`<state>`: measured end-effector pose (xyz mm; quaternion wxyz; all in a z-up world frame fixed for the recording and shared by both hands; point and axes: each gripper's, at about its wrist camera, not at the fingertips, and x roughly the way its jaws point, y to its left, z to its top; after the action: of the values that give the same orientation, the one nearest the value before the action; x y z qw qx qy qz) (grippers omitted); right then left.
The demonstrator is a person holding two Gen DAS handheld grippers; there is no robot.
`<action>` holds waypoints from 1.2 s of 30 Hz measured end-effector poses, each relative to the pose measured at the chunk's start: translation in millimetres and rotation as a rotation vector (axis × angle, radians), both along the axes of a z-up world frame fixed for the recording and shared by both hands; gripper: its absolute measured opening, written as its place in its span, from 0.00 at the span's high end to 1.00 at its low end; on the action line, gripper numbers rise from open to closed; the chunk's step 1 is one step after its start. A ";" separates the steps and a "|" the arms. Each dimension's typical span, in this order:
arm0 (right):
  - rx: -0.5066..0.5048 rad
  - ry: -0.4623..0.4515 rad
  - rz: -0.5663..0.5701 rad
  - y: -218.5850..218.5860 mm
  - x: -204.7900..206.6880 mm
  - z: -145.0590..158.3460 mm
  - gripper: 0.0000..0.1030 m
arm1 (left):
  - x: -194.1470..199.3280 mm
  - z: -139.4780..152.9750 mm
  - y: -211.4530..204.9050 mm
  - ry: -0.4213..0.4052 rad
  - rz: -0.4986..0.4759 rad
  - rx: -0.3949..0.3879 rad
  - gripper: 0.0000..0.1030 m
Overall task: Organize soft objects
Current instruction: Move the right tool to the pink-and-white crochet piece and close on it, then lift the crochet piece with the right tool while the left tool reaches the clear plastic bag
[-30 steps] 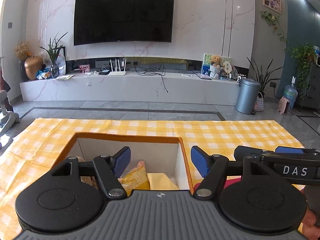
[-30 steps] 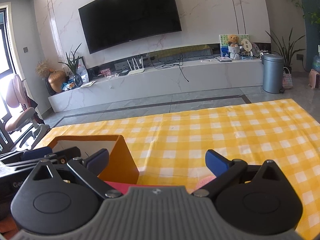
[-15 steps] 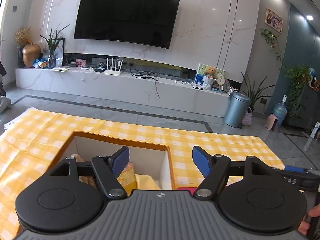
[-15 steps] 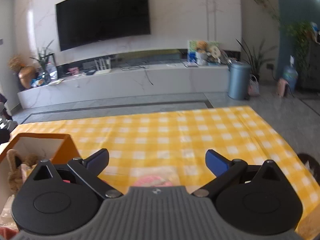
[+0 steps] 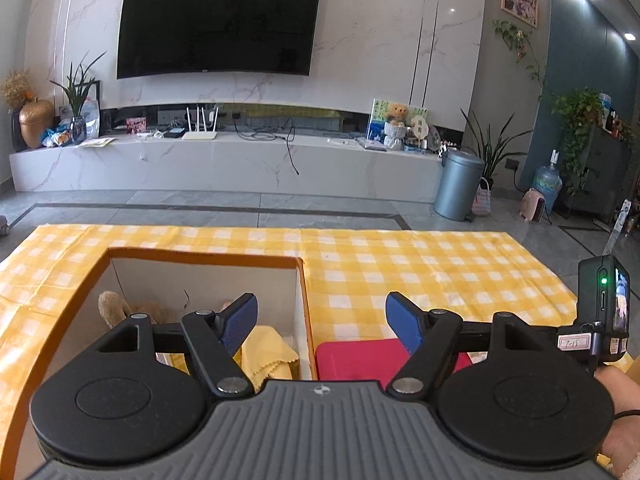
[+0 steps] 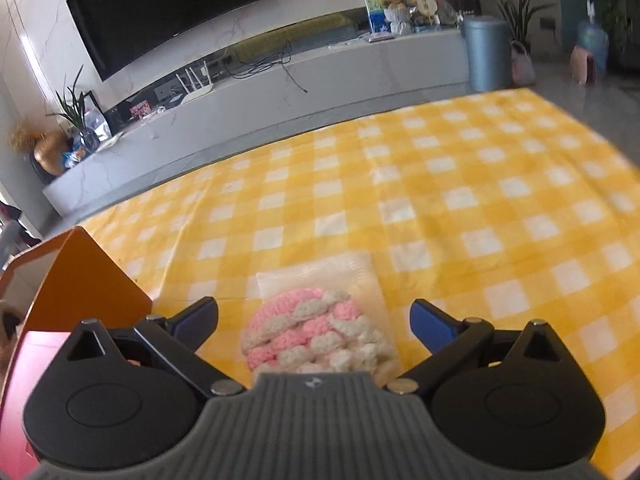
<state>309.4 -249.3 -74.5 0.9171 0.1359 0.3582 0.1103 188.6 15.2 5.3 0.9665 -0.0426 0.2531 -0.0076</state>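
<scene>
1. Right gripper (image 6: 314, 318): jaws wide, holding nothing; it has dipped so the pink-and-white crocheted piece (image 6: 316, 334) now lies between them, ready for grasping.
2. Left gripper (image 5: 322, 322): jaws wide, empty, above the orange box (image 5: 204, 258) holding the yellow cloth (image 5: 266, 350).

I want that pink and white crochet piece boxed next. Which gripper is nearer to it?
Right. The right gripper hangs open over the crochet piece, which lies between its fingers. The left gripper is open by the orange box, beside a red item.
</scene>
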 end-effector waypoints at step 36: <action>-0.189 0.254 0.064 -58.2 -68.2 -16.2 0.32 | -18.5 4.1 -27.0 0.044 -0.204 -0.082 0.16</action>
<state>241.2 -307.5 -90.6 0.8691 0.0502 0.4843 0.0872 170.1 -11.8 9.4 0.9522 -0.0564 0.2770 -0.1154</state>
